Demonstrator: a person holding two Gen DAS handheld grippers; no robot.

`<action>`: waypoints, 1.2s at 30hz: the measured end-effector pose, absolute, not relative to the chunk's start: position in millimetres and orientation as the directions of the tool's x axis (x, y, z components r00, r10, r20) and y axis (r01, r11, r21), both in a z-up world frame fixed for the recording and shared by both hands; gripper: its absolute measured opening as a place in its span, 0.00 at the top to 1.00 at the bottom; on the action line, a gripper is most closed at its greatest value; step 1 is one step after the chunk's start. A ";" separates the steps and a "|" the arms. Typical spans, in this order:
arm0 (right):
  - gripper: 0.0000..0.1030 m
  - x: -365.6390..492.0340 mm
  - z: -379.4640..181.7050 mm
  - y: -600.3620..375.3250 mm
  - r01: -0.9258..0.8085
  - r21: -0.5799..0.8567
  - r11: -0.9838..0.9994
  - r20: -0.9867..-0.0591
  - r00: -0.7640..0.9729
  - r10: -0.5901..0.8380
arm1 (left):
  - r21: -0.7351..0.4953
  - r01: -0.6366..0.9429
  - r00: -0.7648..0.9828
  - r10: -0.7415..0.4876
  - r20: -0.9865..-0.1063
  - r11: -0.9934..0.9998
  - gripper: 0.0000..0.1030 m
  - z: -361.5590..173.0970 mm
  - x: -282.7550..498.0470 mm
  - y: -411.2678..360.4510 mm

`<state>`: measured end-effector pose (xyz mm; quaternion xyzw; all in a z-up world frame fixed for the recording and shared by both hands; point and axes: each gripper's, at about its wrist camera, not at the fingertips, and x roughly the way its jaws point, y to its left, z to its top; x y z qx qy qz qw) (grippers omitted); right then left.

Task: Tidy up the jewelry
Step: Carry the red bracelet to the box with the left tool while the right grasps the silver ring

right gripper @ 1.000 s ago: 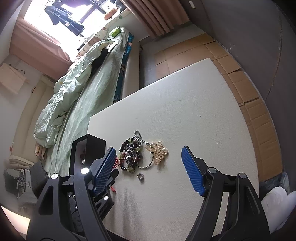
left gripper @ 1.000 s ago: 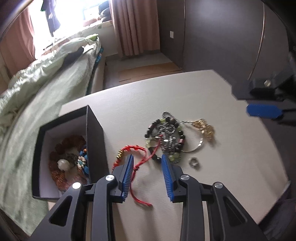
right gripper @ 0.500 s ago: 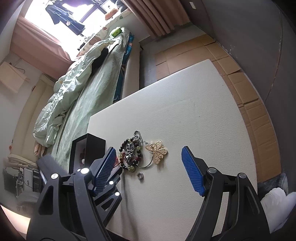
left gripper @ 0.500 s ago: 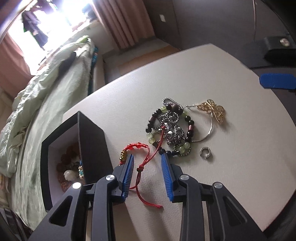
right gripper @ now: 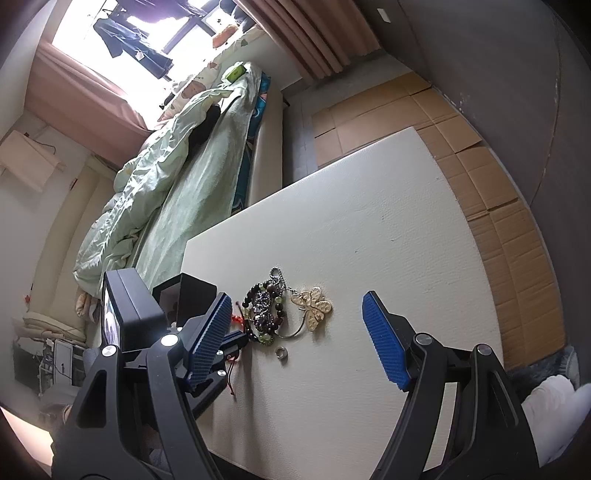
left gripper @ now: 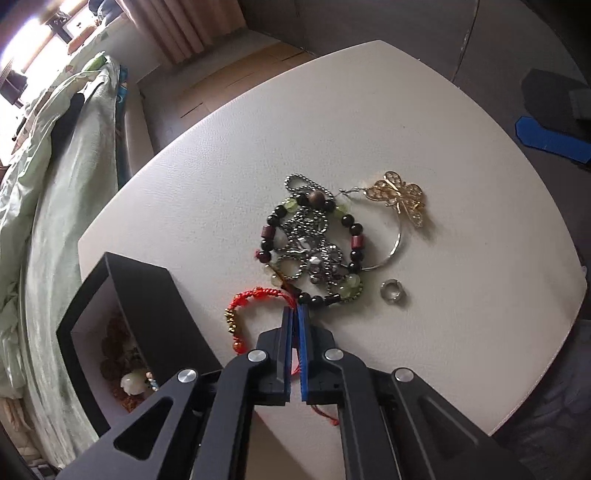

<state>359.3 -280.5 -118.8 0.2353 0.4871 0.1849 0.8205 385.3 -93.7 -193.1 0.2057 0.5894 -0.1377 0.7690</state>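
The left tool (left gripper: 294, 314) covers part of the red cord bracelet (left gripper: 255, 297); the box (left gripper: 147, 295) wall hides most of its contents; the right tool's (right gripper: 295, 338) finger blocks the box in its view.

**The room around my table**

My white table (right gripper: 369, 229) stands beside a bed (right gripper: 192, 177) heaped with a pale green quilt (right gripper: 147, 192). Bright daylight pours through the window (right gripper: 147, 22) at the bed's far end, where dark clothes (right gripper: 129, 48) hang. Pinkish-brown curtains (right gripper: 317, 33) flank it. Flattened cardboard (right gripper: 480, 177) covers the floor by a dark grey wall (right gripper: 517, 55).
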 end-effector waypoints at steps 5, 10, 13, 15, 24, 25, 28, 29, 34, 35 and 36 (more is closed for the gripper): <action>0.28 357.9 -119.0 -275.6 -0.111 0.547 0.830 -0.723 0.438 0.535 | 0.101 0.422 0.301 -0.034 -0.953 0.901 1.00 -170.5 382.5 -81.2; 0.50 359.4 -129.3 -262.3 -0.144 0.527 0.838 -0.753 0.379 0.539 | 0.065 0.371 0.365 -0.081 -0.927 0.926 1.00 -141.3 377.5 -67.2; 0.57 358.0 -134.4 -247.7 -0.185 0.493 0.850 -0.778 0.342 0.526 | 0.050 0.337 0.399 -0.095 -0.912 0.940 1.00 -129.4 372.2 -62.5; 0.62 356.4 -137.3 -237.2 -0.217 0.470 0.855 -0.793 0.321 0.518 | 0.032 0.317 0.419 -0.110 -0.901 0.948 1.00 -122.5 365.4 -57.4; 0.68 349.2 -152.2 -195.2 -0.294 0.372 0.881 -0.859 0.250 0.446 | -0.064 0.251 0.496 -0.185 -0.848 0.966 1.00 -88.1 336.4 -24.8; 0.71 350.0 -153.7 -190.9 -0.294 0.360 0.885 -0.867 0.245 0.434 | -0.072 0.249 0.502 -0.192 -0.843 0.966 1.00 -85.7 332.6 -22.5; 0.75 351.5 -159.7 -177.8 -0.301 0.307 0.903 -0.895 0.232 0.381 | -0.092 0.238 0.523 -0.207 -0.827 0.967 1.00 -78.7 326.1 -12.3; 0.75 351.6 -160.9 -174.0 -0.303 0.283 0.910 -0.904 0.235 0.359 | -0.103 0.232 0.530 -0.214 -0.820 0.967 1.00 -76.2 324.2 -8.2; 0.75 353.3 -167.3 -163.4 -0.300 0.207 0.931 -0.928 0.242 0.284 | -0.136 0.216 0.557 -0.236 -0.796 0.967 1.00 -65.7 317.6 9.8; 0.75 354.0 -168.6 -161.0 -0.302 0.194 0.933 -0.932 0.241 0.271 | -0.139 0.213 0.562 -0.237 -0.792 0.967 1.00 -64.0 316.3 13.4; 0.75 354.6 -170.3 -159.2 -0.304 0.179 0.936 -0.936 0.241 0.257 | -0.144 0.208 0.568 -0.239 -0.787 0.967 1.00 -61.9 314.8 17.6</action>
